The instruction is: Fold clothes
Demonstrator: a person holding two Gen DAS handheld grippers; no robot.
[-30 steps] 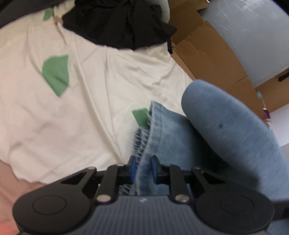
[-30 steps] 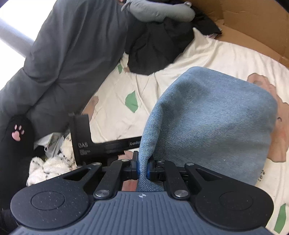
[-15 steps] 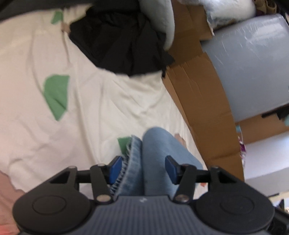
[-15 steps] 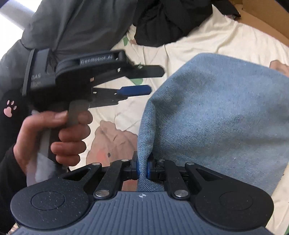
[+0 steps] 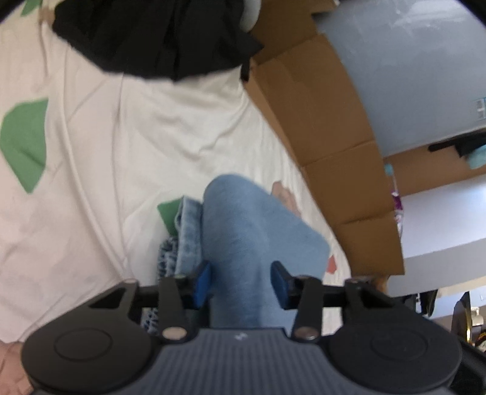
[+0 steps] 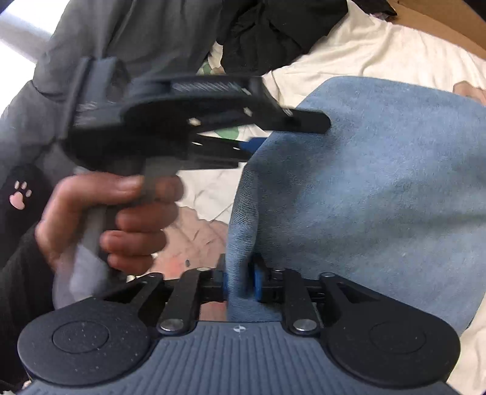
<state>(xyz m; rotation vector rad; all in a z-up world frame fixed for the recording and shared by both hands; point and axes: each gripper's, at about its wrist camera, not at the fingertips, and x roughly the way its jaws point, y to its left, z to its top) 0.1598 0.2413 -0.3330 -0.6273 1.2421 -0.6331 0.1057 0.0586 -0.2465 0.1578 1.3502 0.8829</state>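
The blue denim jeans [image 5: 249, 231] hang folded over above the cream bedsheet [image 5: 136, 145]. My left gripper [image 5: 241, 284] is open, and a fold of denim passes loosely between its blue pads. In the right wrist view the jeans [image 6: 379, 188] fill the right side. My right gripper [image 6: 240, 281] is shut on the jeans' edge. The left gripper [image 6: 258, 142], held in a hand, also shows in the right wrist view, at the denim's upper left edge.
A black garment [image 5: 158, 36] lies at the far end of the sheet. Cardboard boxes [image 5: 328, 136] stand along the bed's right side. A grey jacket [image 6: 136, 36] and black clothes [image 6: 279, 27] lie at the back in the right wrist view.
My left gripper opened and let go of the jeans' hem, then rose and moved up along the fabric. My right gripper kept its grip on the denim.
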